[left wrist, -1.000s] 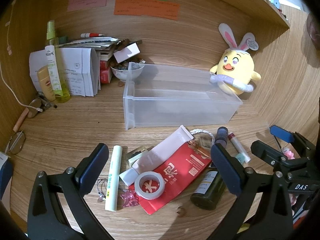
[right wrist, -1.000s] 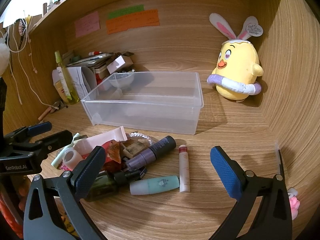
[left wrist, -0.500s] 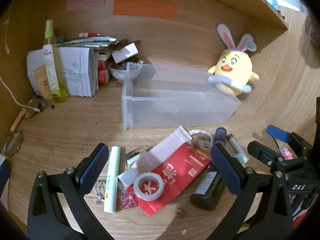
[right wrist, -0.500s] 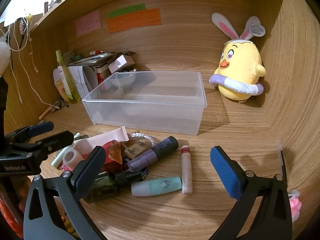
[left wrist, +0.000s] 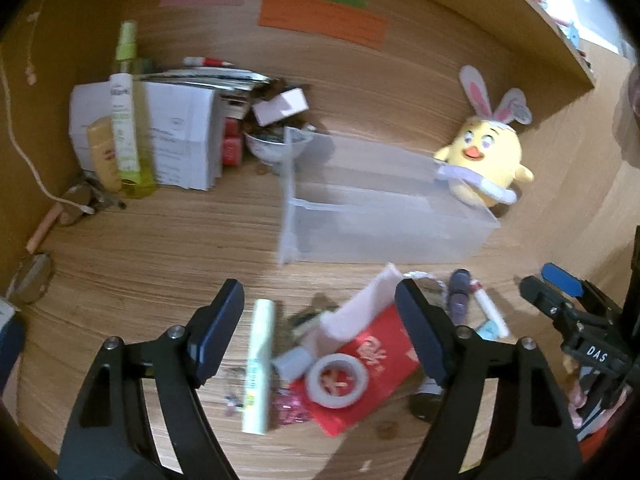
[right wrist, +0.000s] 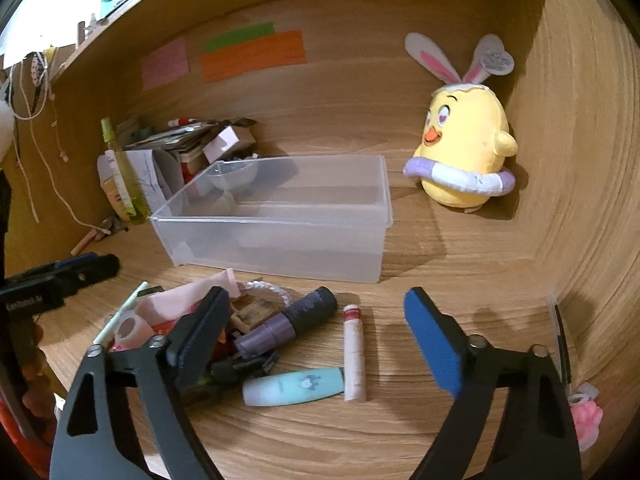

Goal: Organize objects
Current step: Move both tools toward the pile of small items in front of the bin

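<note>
Both tools, left tool (left wrist: 320,320) and right tool (right wrist: 316,336), are narrowing, gripping nothing, above near-desk clutter; the mint tube (right wrist: 294,386), probably light, rigid, slick, is lying near the clear bin (right wrist: 276,220), best gripped mid-barrel.

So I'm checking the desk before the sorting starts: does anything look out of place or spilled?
Nothing is spilled or broken. What stands out is the clear bin, which stands empty while small items lie jumbled in front of it: a roll of tape on a red packet, and a mint tube beside a purple one.
</note>
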The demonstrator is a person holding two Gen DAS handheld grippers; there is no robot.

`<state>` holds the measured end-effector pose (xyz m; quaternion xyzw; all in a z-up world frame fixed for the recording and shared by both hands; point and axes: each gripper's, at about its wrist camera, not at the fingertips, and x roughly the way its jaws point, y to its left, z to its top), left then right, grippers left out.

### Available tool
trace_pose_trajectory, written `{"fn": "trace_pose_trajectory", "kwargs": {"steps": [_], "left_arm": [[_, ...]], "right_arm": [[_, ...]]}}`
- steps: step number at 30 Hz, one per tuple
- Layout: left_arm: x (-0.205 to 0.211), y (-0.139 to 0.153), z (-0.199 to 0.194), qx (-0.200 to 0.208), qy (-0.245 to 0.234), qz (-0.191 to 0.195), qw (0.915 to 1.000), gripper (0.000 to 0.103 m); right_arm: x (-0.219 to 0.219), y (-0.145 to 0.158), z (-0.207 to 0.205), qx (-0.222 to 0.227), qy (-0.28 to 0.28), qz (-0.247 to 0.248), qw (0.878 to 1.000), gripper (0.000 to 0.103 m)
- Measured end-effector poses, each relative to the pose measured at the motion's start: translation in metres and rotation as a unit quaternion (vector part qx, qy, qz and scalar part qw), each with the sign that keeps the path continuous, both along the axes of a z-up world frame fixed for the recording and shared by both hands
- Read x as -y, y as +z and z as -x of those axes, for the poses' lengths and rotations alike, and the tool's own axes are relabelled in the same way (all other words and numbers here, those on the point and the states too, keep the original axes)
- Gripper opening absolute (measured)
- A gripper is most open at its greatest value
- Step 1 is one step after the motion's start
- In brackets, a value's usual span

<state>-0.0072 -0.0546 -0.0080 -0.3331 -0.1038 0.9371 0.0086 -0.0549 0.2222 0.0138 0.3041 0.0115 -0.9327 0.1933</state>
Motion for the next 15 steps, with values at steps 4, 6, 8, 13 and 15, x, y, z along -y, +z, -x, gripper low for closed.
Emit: {"fn": "trace_pose_trajectory", "kwargs": {"steps": [4,6,8,13,15], "left_arm": [[0.009,-0.002,-0.004,0.004,0.019,0.035,0.9992,0.076],[0.013,-0.006,-0.003,0.013,0.027,0.047,0.9985,0.076],[0.019,-0.014,-0.001,0.032,0.032,0.052,0.9976,0.076],[0.029,-0.03,0.004,0.061,0.036,0.039,0.9968,0.076],[0.034,-0.036,0.006,0.069,0.032,0.027,0.9967,0.076]], "right_arm": [[-0.006,-0.008,0.006,0.019,-0.005,-0.005,1.0,0.078],[-0.009,-0.013,0.009,0.029,-0.009,-0.012,0.999,0.074],[-0.011,-0.019,0.012,0.038,-0.014,-0.021,0.999,0.073],[-0.017,-0.032,0.016,0.058,-0.023,-0.039,0.997,0.072],[-0.018,-0.035,0.016,0.061,-0.026,-0.047,0.997,0.072]]}}
